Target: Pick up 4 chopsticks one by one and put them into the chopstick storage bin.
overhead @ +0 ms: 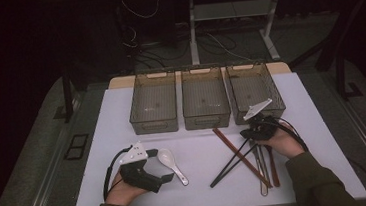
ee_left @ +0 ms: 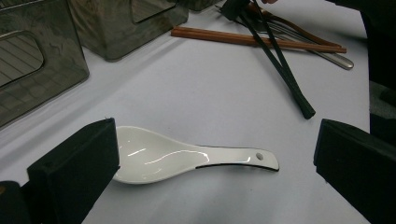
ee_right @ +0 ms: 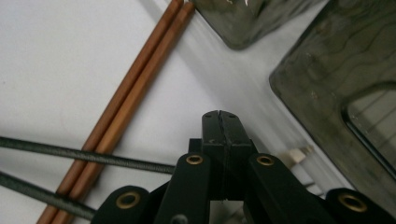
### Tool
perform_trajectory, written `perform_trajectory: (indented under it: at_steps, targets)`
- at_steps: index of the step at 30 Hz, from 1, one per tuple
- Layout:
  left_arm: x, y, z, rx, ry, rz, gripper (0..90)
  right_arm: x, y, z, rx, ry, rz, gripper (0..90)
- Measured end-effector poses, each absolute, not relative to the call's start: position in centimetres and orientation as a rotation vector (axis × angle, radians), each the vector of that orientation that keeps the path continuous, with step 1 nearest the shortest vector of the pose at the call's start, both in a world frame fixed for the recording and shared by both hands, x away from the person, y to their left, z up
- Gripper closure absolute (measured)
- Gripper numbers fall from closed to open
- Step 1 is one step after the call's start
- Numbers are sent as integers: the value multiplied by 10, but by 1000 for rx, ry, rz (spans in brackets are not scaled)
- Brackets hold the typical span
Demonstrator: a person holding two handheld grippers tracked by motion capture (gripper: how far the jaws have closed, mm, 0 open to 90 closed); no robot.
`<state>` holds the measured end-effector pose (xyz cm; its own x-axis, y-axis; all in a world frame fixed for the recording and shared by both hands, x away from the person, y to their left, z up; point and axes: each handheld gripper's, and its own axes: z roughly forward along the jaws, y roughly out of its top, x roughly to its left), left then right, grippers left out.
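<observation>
White tabletop point(overhead: 201, 156) held our work: left gripper point(ee_left: 210, 154) gaped around the ceramic spoon point(ee_left: 187, 156); right gripper point(ee_right: 220, 122) pinched black chopsticks point(overhead: 229, 164), which we judged might slip.

A white spoon point(ee_left: 187, 156) lies flat on the white table point(overhead: 200, 151), bowl side up. It is smooth and shiny, with a short flat handle that has a small hole near its end. In the left gripper view it lies between the two wide-apart jaws, its bowl just beside one of them. Two thin black chopsticks point(overhead: 231, 162) lie well apart from the spoon. They cross over a brown pair of chopsticks point(overhead: 235, 151). Their top ends are under the right gripper point(overhead: 254, 133), whose jaws are pressed together.
</observation>
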<state>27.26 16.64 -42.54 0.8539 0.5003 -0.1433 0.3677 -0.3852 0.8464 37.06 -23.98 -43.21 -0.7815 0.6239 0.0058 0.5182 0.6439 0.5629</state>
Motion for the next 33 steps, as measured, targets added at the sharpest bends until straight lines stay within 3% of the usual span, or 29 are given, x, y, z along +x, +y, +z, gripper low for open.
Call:
perform_trajectory:
  at_steps: [24,28,33]
  targets:
    - [273,165,-426,2020,629,160,0,360,-258,-421,945,2641,885,892]
    - [273,165,-426,2020,628,159,0,356,-257,-417,908,2672,919,819]
    - [273,165,-426,2020,627,158,0,349,-248,-412,794,2743,965,644]
